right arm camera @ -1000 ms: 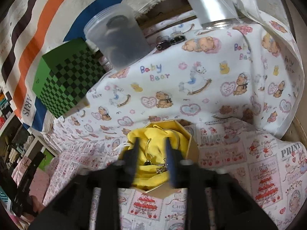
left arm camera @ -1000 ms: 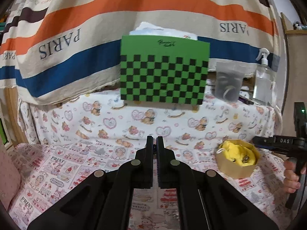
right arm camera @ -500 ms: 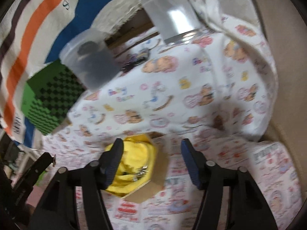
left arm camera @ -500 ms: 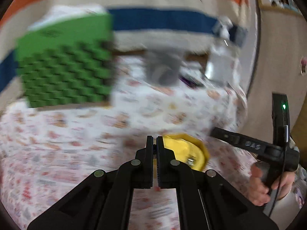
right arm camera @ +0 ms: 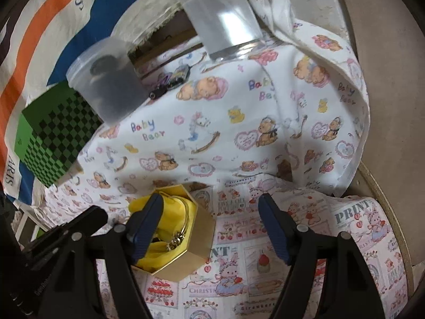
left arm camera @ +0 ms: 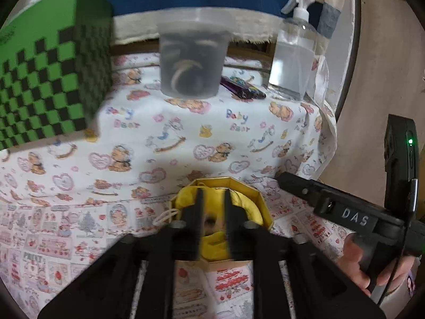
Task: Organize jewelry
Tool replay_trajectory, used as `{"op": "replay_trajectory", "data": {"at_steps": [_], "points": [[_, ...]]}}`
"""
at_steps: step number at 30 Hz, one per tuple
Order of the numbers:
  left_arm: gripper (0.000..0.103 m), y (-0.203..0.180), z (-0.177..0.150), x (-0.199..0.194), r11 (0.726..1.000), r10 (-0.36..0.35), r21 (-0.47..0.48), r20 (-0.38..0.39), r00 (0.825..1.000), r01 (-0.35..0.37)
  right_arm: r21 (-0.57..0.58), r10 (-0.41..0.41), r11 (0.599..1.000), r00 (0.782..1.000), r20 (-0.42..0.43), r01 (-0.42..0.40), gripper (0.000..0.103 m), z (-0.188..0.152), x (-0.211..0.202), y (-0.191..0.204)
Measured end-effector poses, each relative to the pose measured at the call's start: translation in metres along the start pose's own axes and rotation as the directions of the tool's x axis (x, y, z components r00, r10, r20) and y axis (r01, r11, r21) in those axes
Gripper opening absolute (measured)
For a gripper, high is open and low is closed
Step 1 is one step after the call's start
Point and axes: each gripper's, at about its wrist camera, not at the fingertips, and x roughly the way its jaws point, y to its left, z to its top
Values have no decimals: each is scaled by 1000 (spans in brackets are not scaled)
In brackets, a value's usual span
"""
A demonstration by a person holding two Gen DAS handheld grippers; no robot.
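A gold octagonal jewelry box [left arm camera: 261,204] with a yellow cloth lining [right arm camera: 166,248] sits on the printed cloth; gold jewelry [right arm camera: 176,238] lies inside. My left gripper [left arm camera: 213,199] is open, its fingers [left arm camera: 198,212] over the box's yellow lining. My right gripper [right arm camera: 209,212] is wide open, its left finger [right arm camera: 146,223] over the box, its right finger over bare cloth. The right gripper shows at the right of the left wrist view [left arm camera: 345,210].
A green checkered box [left arm camera: 50,79] stands at the back left. A frosted plastic tub [left arm camera: 192,58] holding dark items, a clear spray bottle [left arm camera: 294,53] and a purple lighter-like item [left arm camera: 241,89] stand on the raised bear-print ledge. The table edge [right arm camera: 390,207] is at right.
My left gripper swung right to the gold box and opened from shut. My right gripper opened wide and shifted right, off the box's centre.
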Motion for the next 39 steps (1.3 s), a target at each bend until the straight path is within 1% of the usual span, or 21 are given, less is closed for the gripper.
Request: {"op": "replay_trajectory", "data": {"at_steps": [1, 3, 4, 9, 10, 11, 13, 14, 15, 16, 17, 18, 19, 20, 22, 24, 27, 30, 33, 37, 39], "points": [[31, 3, 0, -5, 1000, 4, -6, 10, 1000, -4, 2, 1, 1000, 1000, 7, -1, 73, 1, -3, 1], [32, 8, 1, -18, 1000, 1, 2, 33, 999, -1, -3, 3, 1000, 1000, 26, -3, 73, 3, -10, 4], [33, 10, 2, -24, 1000, 10, 14, 43, 999, -11, -11, 3, 1000, 999, 41, -2, 74, 4, -15, 6], [53, 24, -1, -63, 998, 58, 14, 108, 992, -60, -51, 10, 999, 995, 97, -5, 78, 6, -37, 20], [59, 26, -3, -71, 997, 73, 16, 120, 990, -75, -56, 12, 998, 994, 109, -6, 78, 6, -42, 24], [65, 29, -5, -80, 995, 98, 14, 135, 986, -101, -63, 16, 998, 993, 116, -9, 80, 7, -46, 27], [72, 32, -10, -95, 986, 158, 24, 148, 976, -163, -103, 25, 995, 990, 139, -11, 81, 7, -57, 40], [80, 32, -13, -103, 983, 173, 35, 159, 972, -181, -123, 28, 992, 988, 151, -9, 82, 6, -62, 45], [84, 33, -15, -109, 979, 193, 36, 171, 966, -202, -149, 28, 989, 985, 170, -2, 84, 6, -68, 52], [90, 34, -18, -118, 973, 221, 26, 188, 957, -230, -163, 24, 987, 982, 187, 7, 89, 5, -74, 56], [92, 38, -21, -128, 969, 239, 7, 207, 949, -246, -167, 16, 986, 977, 211, 19, 93, 4, -82, 62], [94, 42, -24, -137, 969, 244, -11, 217, 945, -248, -166, 23, 986, 971, 237, 17, 94, 3, -90, 66], [97, 47, -26, -145, 967, 251, -29, 223, 942, -251, -171, 34, 985, 967, 252, 10, 96, 1, -96, 71], [101, 51, -28, -154, 962, 273, -49, 234, 933, -269, -176, 34, 984, 966, 258, 12, 100, 1, -99, 77], [102, 57, -34, -168, 952, 306, -60, 261, 916, -301, -192, 45, 981, 963, 265, 7, 103, -2, -105, 89], [102, 63, -40, -175, 936, 349, -65, 273, 896, -345, -209, 68, 978, 964, 259, -13, 103, -8, -108, 99], [102, 73, -50, -173, 924, 381, -87, 261, 887, -372, -234, 90, 971, 970, 225, -36, 103, -21, -104, 109], [102, 86, -60, -163, 919, 395, -121, 229, 890, -376, -244, 105, 968, 972, 211, -51, 103, -33, -96, 112], [102, 97, -69, -150, 915, 398, -149, 189, 898, -375, -252, 77, 967, 974, 214, -21, 103, -42, -86, 112], [102, 111, -78, -141, 907, 403, -204, 159, 901, -369, -283, 63, 959, 982, 179, -10, 103, -50, -74, 111], [102, 116, -82, -136, 910, 388, -216, 140, 911, -354, -287, 49, 958, 983, 178, 4, 103, -52, -71, 111]]}}
